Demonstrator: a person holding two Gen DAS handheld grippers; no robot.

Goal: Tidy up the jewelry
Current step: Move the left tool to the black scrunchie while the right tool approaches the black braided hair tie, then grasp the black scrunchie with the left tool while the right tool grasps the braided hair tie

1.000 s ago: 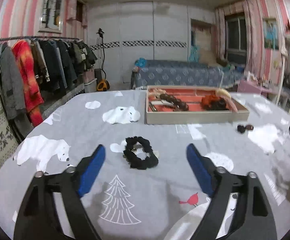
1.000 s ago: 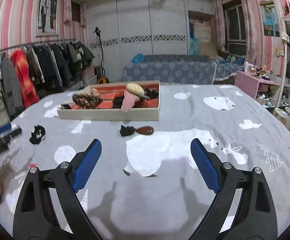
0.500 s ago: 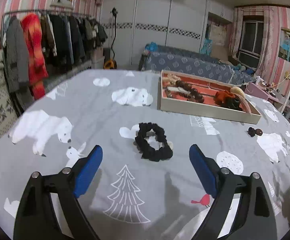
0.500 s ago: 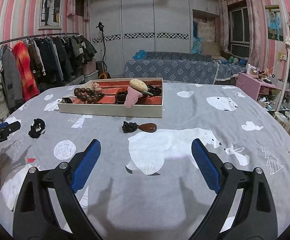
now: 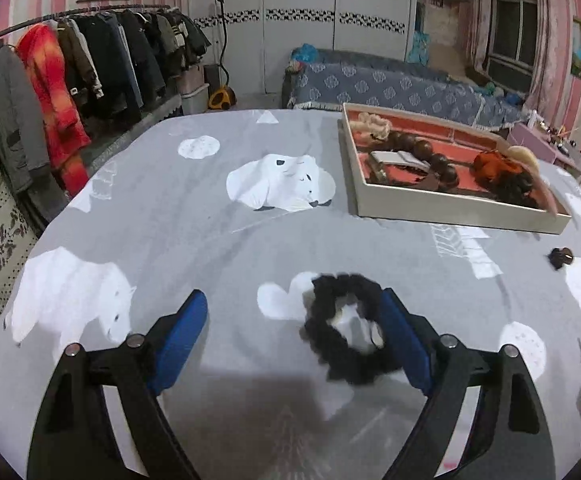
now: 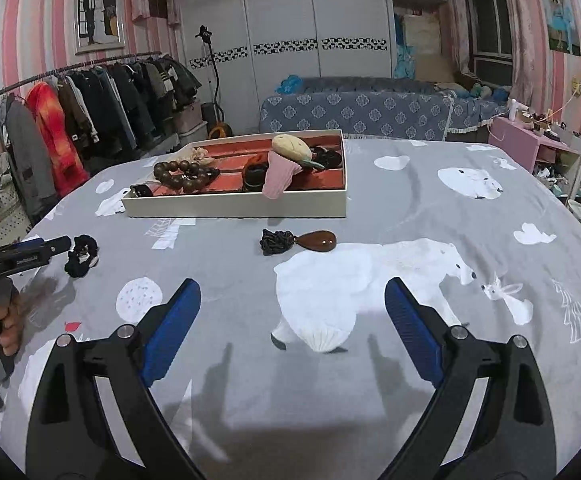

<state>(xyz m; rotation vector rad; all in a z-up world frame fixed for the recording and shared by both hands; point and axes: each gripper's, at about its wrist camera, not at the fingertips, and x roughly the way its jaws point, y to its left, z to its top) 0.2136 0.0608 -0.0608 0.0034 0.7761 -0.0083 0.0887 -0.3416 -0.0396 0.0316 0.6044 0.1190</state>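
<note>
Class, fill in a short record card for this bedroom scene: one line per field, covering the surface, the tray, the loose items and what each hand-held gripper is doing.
Surface: bed sheet with polar bear print
Tray: holds wooden beads and other accessories
Loose items: black scrunchie; brown pendant on a black cord
Left hand-held gripper: jaws closing, scrunchie between them beside one finger, not yet pinched
Right hand-held gripper: open, nothing between its jaws, pendant ahead of it

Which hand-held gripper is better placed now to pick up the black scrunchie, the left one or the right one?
The left hand-held gripper. The black scrunchie already lies between its closing jaws, beside one blue pad. The right hand-held gripper is open over bare sheet, nearer the brown pendant.
</note>
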